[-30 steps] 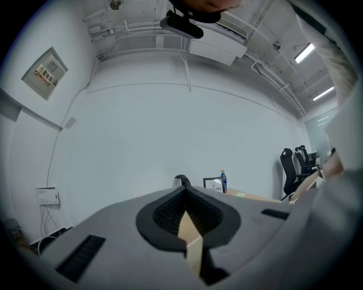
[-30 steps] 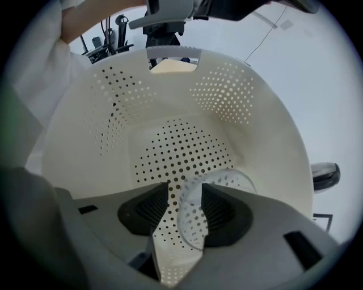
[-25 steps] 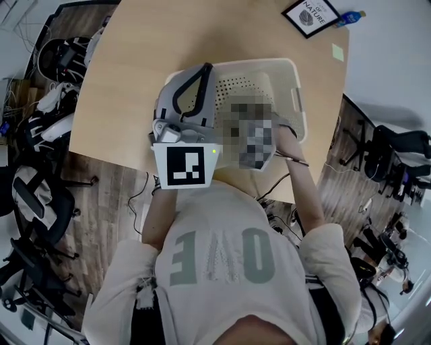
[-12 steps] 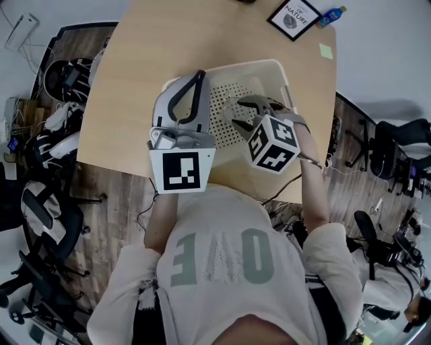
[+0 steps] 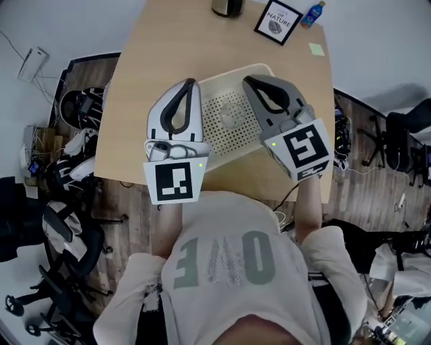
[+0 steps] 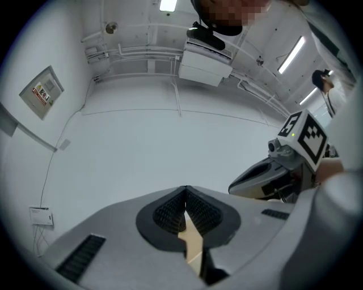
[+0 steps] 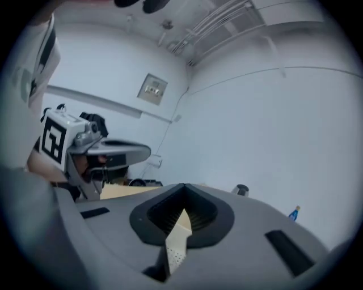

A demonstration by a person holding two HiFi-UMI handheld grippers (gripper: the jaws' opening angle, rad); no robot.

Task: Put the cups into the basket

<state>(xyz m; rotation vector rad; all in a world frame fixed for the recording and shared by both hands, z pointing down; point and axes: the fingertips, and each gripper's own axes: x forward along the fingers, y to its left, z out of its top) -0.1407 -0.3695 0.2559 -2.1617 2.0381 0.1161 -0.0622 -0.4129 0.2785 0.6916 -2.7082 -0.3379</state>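
The cream perforated basket [image 5: 252, 138] sits on the wooden table [image 5: 148, 60], between and below both grippers. A pale round shape [image 5: 232, 112] lies inside it, perhaps a cup; I cannot make it out clearly. My left gripper [image 5: 187, 82] is raised over the basket's left rim, shut and empty; its tips [image 6: 185, 190] meet against the far wall. My right gripper [image 5: 248, 81] is over the right side; its jaws have just been closing with nothing between them, and the tips [image 7: 184, 187] now meet. A slice of basket [image 7: 174, 252] shows below them.
At the table's far end stand a dark metal cup [image 5: 227, 7], a framed picture [image 5: 277, 20], a blue bottle [image 5: 311, 12] and a sticky note [image 5: 316, 48]. Office chairs [image 5: 54, 222] and cables crowd the floor on the left.
Both grippers have risen from the basket, the right one much more, and it swung from pointing down to near level. Its jaws stood open before and are now shut.
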